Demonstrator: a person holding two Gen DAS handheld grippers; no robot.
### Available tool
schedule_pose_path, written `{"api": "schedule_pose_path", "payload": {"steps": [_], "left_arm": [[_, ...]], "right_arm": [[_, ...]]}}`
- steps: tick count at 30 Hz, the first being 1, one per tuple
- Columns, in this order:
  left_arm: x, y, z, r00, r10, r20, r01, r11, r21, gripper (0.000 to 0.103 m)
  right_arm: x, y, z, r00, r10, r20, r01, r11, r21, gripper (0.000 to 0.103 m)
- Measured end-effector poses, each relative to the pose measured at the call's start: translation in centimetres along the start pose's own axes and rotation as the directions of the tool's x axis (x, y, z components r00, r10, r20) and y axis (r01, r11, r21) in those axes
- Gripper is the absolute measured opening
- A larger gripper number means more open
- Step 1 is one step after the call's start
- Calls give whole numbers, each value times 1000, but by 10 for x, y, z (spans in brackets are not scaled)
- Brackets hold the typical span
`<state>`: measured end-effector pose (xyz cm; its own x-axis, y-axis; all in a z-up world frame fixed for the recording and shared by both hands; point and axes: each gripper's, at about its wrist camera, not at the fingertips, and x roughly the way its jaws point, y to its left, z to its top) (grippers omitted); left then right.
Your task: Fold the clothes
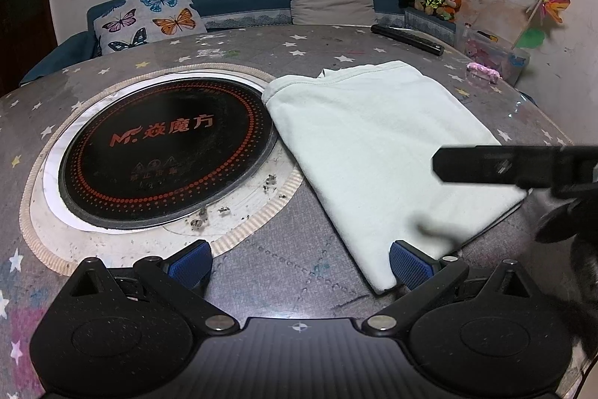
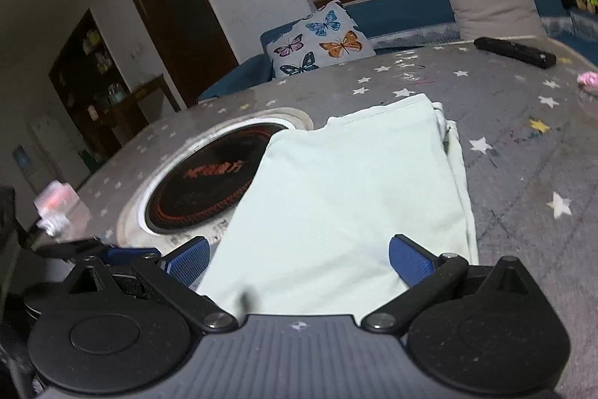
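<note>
Because the pale green garment [image 1: 377, 152] already lay folded into a flat oblong on the star-printed table [image 1: 284, 264], just beside the round black cooktop [image 1: 164, 152] set into it and with one edge touching or slightly overlapping the cooktop's rim, the likeliest trouble was a careless grab undoing that work: a pinch that caught only the top layer would, I judged, peel the stack open, and a drag toward the cooktop would pull cloth across its soiled surround. In the right wrist view the far edge showed layers stepping out of line [image 2: 448, 133], so a further fold risked compounding the skew unless both near corners were taken evenly. The left gripper [image 1: 299, 264] hovered low over bare table at the garment's near corner, its blue pads spread wide with nothing between them, the right-hand pad just at the cloth's edge. The right gripper [image 2: 299, 260] was poised above the near end of the garment, tilted down, jaws likewise apart and empty; its black body crossed the left view's right side, blurred.
</note>
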<state>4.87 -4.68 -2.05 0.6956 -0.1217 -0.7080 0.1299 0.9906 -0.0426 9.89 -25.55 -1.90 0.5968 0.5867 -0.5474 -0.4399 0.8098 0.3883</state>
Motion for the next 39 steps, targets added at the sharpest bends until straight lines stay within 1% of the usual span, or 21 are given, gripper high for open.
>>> {"api": "schedule_pose_path", "payload": {"steps": [3, 5, 7, 11, 14, 16, 19, 22, 24, 27, 31, 34, 39], "left_arm": [[0, -1, 0, 1000, 3, 0, -3, 1000, 1, 103], [0, -1, 0, 1000, 3, 0, -3, 1000, 2, 103], [0, -1, 1, 1000, 3, 0, -3, 1000, 2, 103], [1, -1, 1, 1000, 3, 0, -3, 1000, 3, 103], [1, -1, 1, 1000, 3, -1, -3, 1000, 4, 103], [1, -1, 1, 1000, 3, -1, -3, 1000, 5, 103], [1, -2, 1, 1000, 4, -1, -4, 1000, 6, 103], [1, -2, 1, 1000, 4, -1, -4, 1000, 6, 103], [0, -2, 1, 1000, 4, 0, -4, 1000, 8, 103], [0, -1, 1, 1000, 3, 0, -3, 1000, 8, 103], [1, -2, 1, 1000, 2, 0, -2, 1000, 8, 103], [1, -2, 1, 1000, 1, 1, -1, 1000, 9, 103], [2, -1, 1, 1000, 2, 0, -2, 1000, 11, 103]], "right_arm": [[-7, -1, 4, 1000, 4, 25, -4, 1000, 6, 103], [-10, -1, 6, 999, 25, 39, -25, 1000, 7, 103], [-8, 0, 6, 998, 45, 35, -46, 999, 5, 103], [6, -4, 0, 1000, 23, -13, -23, 1000, 0, 103], [2, -5, 2, 1000, 25, -3, -24, 1000, 19, 103], [-4, 0, 5, 1000, 23, 15, -23, 1000, 2, 103], [-11, 8, 7, 998, 60, 34, -59, 998, -23, 103], [-6, 11, 4, 996, 92, 13, -91, 996, -24, 103], [1, 6, -1, 997, 76, -6, -76, 997, -17, 103], [0, 7, -3, 997, 75, -3, -75, 997, -26, 103], [-9, 2, 1, 997, 71, 25, -71, 997, -7, 103], [-15, -12, 2, 998, 35, 45, -36, 999, 34, 103], [-18, -34, 1, 999, -29, 36, 26, 996, 90, 103]]}}
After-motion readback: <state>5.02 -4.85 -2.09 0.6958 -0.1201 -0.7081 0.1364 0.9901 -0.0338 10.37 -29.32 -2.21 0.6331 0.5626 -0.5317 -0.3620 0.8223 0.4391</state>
